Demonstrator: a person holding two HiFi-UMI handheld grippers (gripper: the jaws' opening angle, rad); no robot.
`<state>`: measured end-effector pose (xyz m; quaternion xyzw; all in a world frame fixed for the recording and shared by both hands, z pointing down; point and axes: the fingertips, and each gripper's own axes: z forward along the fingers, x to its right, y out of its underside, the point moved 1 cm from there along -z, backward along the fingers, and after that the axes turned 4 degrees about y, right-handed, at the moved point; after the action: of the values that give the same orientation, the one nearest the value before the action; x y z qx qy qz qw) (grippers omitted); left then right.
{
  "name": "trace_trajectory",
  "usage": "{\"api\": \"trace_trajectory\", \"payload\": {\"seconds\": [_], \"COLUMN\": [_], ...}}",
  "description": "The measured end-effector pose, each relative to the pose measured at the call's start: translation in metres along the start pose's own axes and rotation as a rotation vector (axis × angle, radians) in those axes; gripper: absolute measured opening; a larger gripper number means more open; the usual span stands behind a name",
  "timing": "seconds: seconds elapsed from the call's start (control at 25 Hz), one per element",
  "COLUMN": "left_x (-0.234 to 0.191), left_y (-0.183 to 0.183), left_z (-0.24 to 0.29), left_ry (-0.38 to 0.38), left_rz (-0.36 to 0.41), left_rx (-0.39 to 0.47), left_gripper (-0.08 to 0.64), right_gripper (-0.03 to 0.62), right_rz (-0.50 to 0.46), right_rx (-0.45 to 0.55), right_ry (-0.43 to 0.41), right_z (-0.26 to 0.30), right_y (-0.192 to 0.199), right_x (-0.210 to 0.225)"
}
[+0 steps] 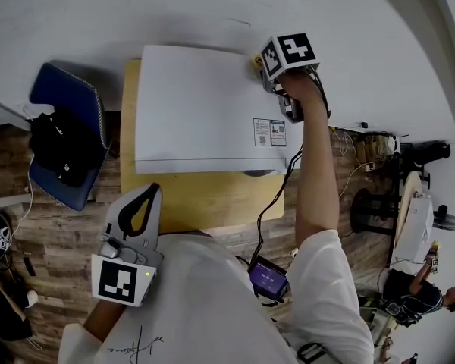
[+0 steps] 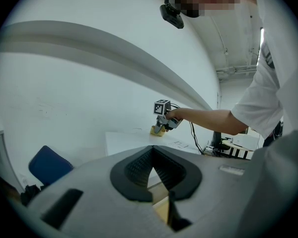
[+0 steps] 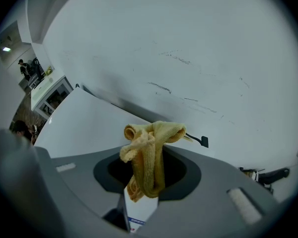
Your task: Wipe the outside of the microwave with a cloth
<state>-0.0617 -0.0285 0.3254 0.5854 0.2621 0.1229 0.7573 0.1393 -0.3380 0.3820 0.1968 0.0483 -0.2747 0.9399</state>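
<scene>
Microwave point(image 1: 201, 108) sits dead centre in the head view, white top facing up at us on the wooden table point(image 1: 205, 199). We've got the right gripper point(image 1: 267, 70) parked at that top's upper-right corner, jaws clamped on the yellow cloth point(image 1: 255, 61). The cloth bunches up out of them and, as far as we can tell, presses on the white surface just beside the wall point(image 1: 174, 14). The left gripper point(image 1: 142, 203) hangs low at the lower left of the frame, jaws closed together on nothing, well clear of the microwave's front edge. So this looks like the right one's job. From the cloth, the broad top runs away to the left of the frame along its long side, and down toward us along the short one. We'd call a leftward sweep next, with the label sticker point(image 1: 269, 132) just below the gripper.
</scene>
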Motion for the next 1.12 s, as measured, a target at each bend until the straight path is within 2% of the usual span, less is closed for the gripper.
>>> {"api": "trace_trajectory", "payload": {"seconds": [1.12], "left_x": [-0.006], "left_y": [0.003], "left_z": [-0.009], "left_ry": [0.002], "left_rz": [-0.019], "left_rx": [0.008], "left_gripper": [-0.006], "right_gripper": [0.126], "right_rz": [-0.059], "right_rx": [0.033], "right_ry": [-0.055], "right_z": [-0.002], "right_y": [-0.024], "right_x": [-0.052]}}
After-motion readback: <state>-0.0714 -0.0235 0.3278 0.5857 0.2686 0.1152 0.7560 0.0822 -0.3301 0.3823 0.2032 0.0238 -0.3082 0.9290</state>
